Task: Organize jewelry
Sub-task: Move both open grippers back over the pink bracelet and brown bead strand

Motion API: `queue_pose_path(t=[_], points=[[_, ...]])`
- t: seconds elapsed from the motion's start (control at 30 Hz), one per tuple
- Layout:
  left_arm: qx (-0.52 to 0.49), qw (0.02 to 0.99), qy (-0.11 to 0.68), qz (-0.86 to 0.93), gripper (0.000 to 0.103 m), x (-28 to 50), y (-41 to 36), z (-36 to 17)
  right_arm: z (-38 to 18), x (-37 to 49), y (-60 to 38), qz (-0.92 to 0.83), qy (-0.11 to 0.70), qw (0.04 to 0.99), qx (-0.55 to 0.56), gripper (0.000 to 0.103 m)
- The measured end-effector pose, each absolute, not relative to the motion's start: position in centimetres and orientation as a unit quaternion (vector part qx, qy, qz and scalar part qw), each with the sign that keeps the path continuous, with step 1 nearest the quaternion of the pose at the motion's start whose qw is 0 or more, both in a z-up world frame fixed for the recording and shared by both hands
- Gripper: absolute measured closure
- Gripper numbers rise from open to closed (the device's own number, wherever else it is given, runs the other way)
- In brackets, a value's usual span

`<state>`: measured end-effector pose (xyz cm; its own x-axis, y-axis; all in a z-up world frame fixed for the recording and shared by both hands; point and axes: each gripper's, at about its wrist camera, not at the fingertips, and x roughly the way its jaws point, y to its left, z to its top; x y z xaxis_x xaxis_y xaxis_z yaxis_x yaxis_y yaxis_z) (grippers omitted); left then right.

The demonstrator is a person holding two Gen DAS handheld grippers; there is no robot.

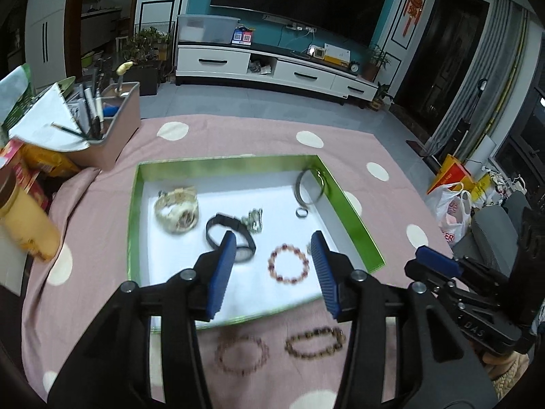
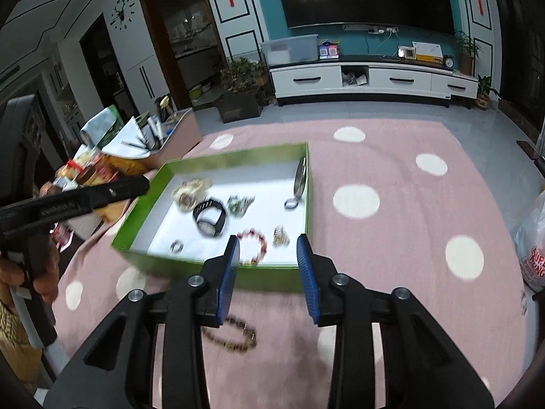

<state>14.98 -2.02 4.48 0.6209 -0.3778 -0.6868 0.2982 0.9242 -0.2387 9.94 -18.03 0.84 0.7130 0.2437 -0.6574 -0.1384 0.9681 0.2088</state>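
Note:
A green box (image 1: 354, 218) (image 2: 143, 235) with a white floor lies on the pink dotted cloth. It holds a gold watch (image 1: 177, 209), a black watch (image 1: 231, 238) (image 2: 209, 220), a red bead bracelet (image 1: 289, 264) (image 2: 253, 243), a silver bangle (image 1: 308, 185) (image 2: 299, 179), a ring (image 1: 301, 213) (image 2: 290, 204) and small silver pieces (image 1: 253, 220). Two bead bracelets lie on the cloth before the box: a purple one (image 1: 242, 354) and a brown one (image 1: 315, 342) (image 2: 235, 337). My left gripper (image 1: 274, 266) is open above the box's near edge. My right gripper (image 2: 267, 266) is open, also seen from the left wrist (image 1: 439, 266).
A pink organiser (image 1: 105, 126) with pens, snack packets (image 1: 44, 160) and a yellow jar (image 1: 24, 218) stand at the left. A plastic bag (image 1: 453, 211) sits off the right edge. A TV cabinet (image 1: 272, 68) stands far behind.

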Motion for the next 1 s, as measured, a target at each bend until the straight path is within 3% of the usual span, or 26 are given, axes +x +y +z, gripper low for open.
queue_pose_path(t=[0.5,1.0], points=[[-0.062,0.896,0.410,-0.160,0.055,6.7,2.3,1.3,-2.0,4.6,-17.0,0.118,0.401,0.905,0.081,0.068],[-0.078,0.878,0.458,-0.116,0.055,6.6,3.0,-4.9,-5.5,4.2,-16.0,0.122,0.437,0.885,0.101,0.068]])
